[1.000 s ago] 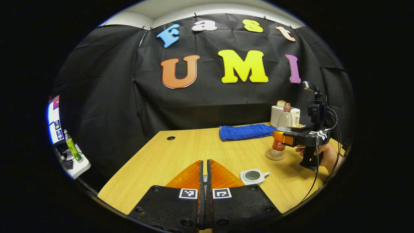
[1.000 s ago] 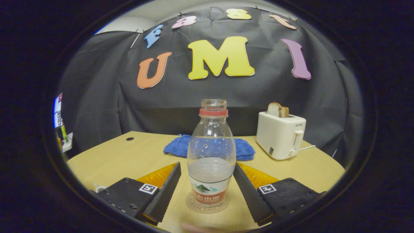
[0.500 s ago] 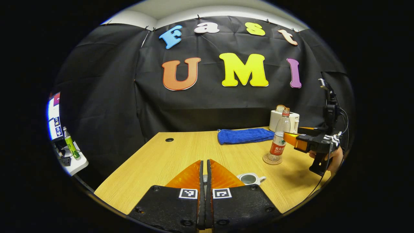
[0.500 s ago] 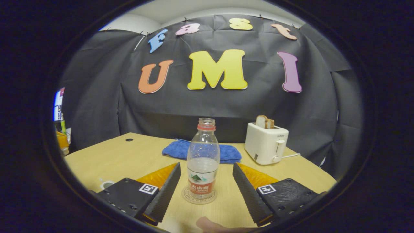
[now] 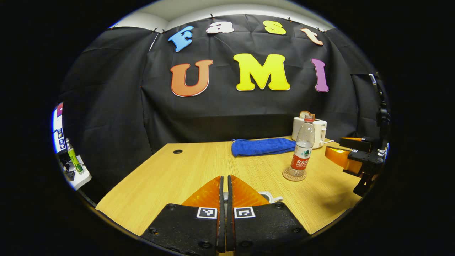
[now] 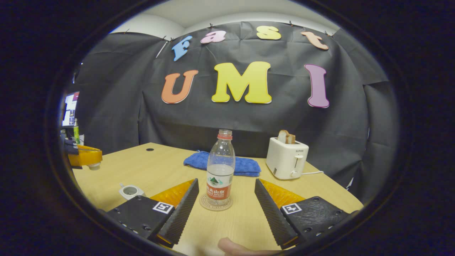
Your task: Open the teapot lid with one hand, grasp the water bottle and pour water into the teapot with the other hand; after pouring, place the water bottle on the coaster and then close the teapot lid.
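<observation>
In the left gripper view, the left tongs are seen at the bottom centre, pressed nearly together. A small pale piece sits between them, and it is taken to be the teapot lid, though too little of it shows to be sure. The teapot is half hidden just right of these tongs on the table, its mouth uncovered. Right of centre the water bottle is stood upright on the coaster, partly filled. At the right edge the right tongs are found clear of the bottle.

By this lie of things, pouring and the placing of the bottle are judged done; only the closing of the lid is left. For that, the left tongs would have to be carried over the teapot mouth and lowered squarely before being opened.

In the right gripper view, the right tongs are spread wide at the bottom, with the bottle and coaster standing between and beyond them, touched by neither. The open teapot is seen lower left, and the left tongs at the left edge. A blue towel and a toaster holding bread are set behind the bottle, well apart from the teapot. Nothing is seen barring the way to the teapot.
</observation>
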### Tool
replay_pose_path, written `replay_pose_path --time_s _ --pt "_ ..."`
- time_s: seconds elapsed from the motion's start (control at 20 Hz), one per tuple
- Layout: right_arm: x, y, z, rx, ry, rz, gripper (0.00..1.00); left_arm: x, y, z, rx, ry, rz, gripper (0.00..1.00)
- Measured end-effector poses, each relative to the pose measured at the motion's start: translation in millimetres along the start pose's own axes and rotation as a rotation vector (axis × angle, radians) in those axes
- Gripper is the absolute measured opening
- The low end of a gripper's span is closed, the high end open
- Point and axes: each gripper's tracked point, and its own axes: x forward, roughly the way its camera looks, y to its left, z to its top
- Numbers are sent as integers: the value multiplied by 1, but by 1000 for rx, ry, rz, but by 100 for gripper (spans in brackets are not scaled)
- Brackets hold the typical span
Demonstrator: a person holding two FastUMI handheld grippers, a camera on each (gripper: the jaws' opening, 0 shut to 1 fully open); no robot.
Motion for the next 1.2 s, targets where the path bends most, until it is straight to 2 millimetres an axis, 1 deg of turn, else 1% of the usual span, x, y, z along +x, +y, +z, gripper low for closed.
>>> replay_pose_path --time_s 0.1,0.2,0.35,0.45,0.55,0.65,0.75,0.9,1.0,1.15,1.2 --pt "-6 -8 2 5 -26 -17 94 7 -15 -5 -2 7 -29 4" --pt "-12 -13 -2 12 -31 -24 95 13 -25 -6 -15 -7 -52 4" --pt "-19 -17 -8 13 -34 -19 95 25 -34 1 -54 -64 -76 4" --pt "-22 -27 -1 8 -68 -36 94 30 -42 2 -93 -92 -110 4" --pt "-25 -31 0 15 -80 -27 94 36 -47 0 -137 -108 -136 4" --pt "-23 -43 2 16 -82 -45 95 41 -56 -4 -149 -120 -163 4" --pt "-22 -43 2 38 -79 -38 95 44 -57 -5 -126 -143 -148 4" --pt "-21 -45 -1 48 -69 -35 95 52 -62 -15 -79 -134 -138 4" --pt "-22 -43 -2 45 -66 -33 95 55 -63 -22 -64 -117 -132 4" --pt "-24 -40 -2 31 -70 -31 94 59 -60 -32 -68 -89 -122 4" --pt "-25 -38 -3 28 -69 -30 95 57 -59 -32 -76 -92 -121 4"
